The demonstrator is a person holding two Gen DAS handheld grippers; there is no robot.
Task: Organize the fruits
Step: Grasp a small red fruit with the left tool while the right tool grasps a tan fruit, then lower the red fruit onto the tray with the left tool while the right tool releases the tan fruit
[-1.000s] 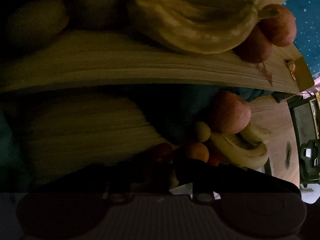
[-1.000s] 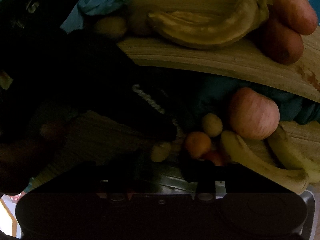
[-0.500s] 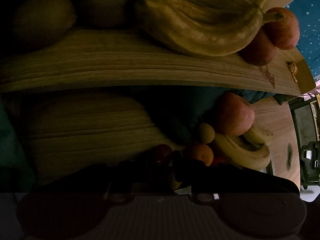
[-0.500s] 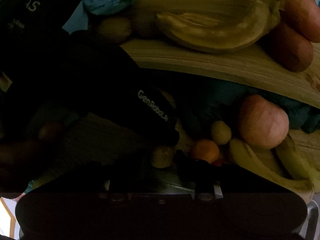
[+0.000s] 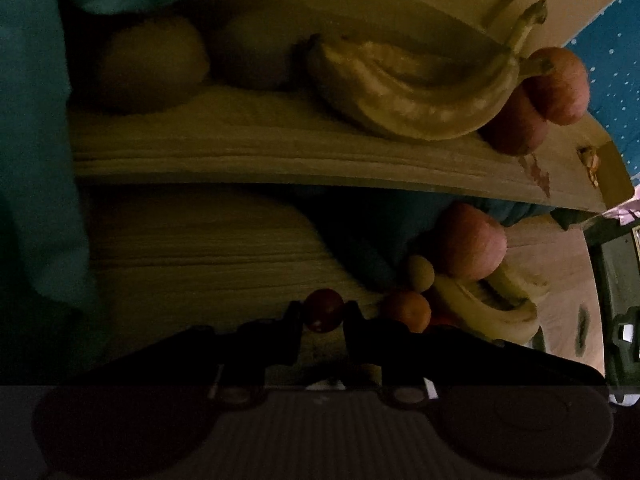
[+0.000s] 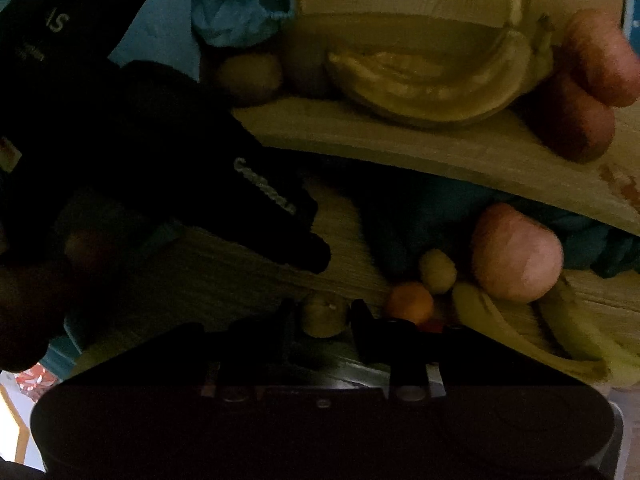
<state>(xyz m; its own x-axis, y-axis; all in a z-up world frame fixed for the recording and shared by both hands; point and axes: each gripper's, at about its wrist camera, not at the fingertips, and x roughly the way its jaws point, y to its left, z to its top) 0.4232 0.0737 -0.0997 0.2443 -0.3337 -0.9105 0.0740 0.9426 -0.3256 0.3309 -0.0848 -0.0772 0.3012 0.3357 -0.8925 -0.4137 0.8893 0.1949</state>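
The scene is dim. My left gripper [image 5: 323,314] is shut on a small dark red fruit [image 5: 324,310] above the lower wooden shelf [image 5: 200,248]. My right gripper [image 6: 322,314] is shut on a small yellow-green fruit [image 6: 323,314]. On the upper shelf [image 5: 280,152] lie bananas [image 5: 420,96], two red apples [image 5: 556,84] and two brownish round fruits [image 5: 152,68]. To the right on the lower level sit a pink apple [image 5: 472,240], an orange [image 5: 408,310], a small yellow fruit [image 5: 421,273] and bananas [image 5: 488,312]. In the right wrist view the left gripper's black body [image 6: 256,200] reaches in from the left.
Teal cloth [image 5: 36,160] hangs at the left and lies bunched between the shelves [image 5: 380,232]. A blue crumpled cloth [image 6: 240,8] sits at the upper shelf's left end. A dark piece of furniture [image 5: 616,300] stands at the far right beyond the wood.
Both grippers have drawn back and risen a little, each with its small fruit now plainly between the fingers. The upper shelf and its bananas sit lower in the left view.
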